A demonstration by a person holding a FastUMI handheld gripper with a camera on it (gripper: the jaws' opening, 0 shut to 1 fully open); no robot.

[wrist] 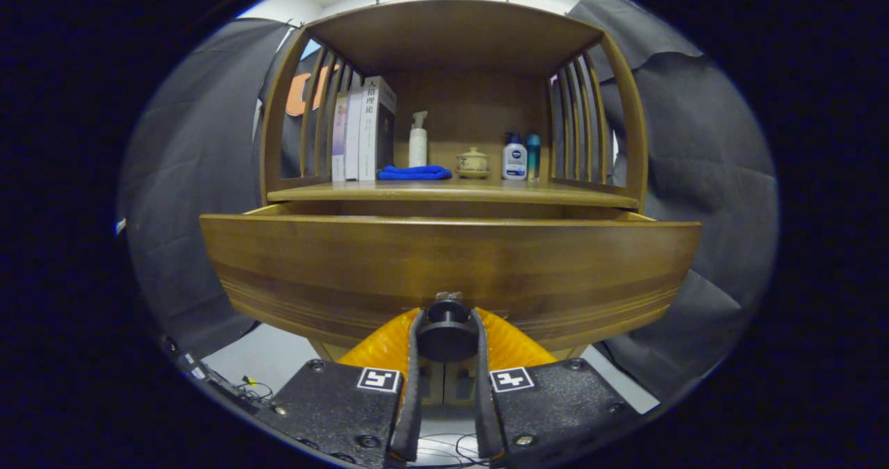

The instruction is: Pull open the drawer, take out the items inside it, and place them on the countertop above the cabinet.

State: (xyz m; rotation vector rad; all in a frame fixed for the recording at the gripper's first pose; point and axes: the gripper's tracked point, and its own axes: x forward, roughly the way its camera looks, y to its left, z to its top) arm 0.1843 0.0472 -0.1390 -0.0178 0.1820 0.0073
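The gripper (447,319) is sitting closest to me, its two fingers (414,358) pressing in on either side of the round dark knob (447,337) and clenching it between them. Two small square black-and-white markers (379,379) are showing on the gripper's body just behind the fingers; they carry a pattern, no readable words.

The knob is sticking out from the wide wooden front of the drawer (444,267), which is standing partly pulled out from the cabinet. Its front panel is blocking any look at what is lying inside, so I cannot tell what it is holding.

Just beyond the drawer's top edge the countertop (451,192) is running across, with a slatted wooden hutch rising over it. On it, from one side to the other, a few books (362,132) are standing upright against the slats; the spine of the nearest one is carrying printed characters too small for me to make out. A folded blue cloth (414,172) is lying beside them, touching their base. Behind the cloth a white pump bottle (418,140) is standing, then a small lidded pot (473,162), then a white bottle with a blue label (514,158) whose wording is too tiny to read, and a teal bottle (533,153) right beside it.

Grey cloth is hanging on both sides of the cabinet, and some cables are lying on the pale floor below.
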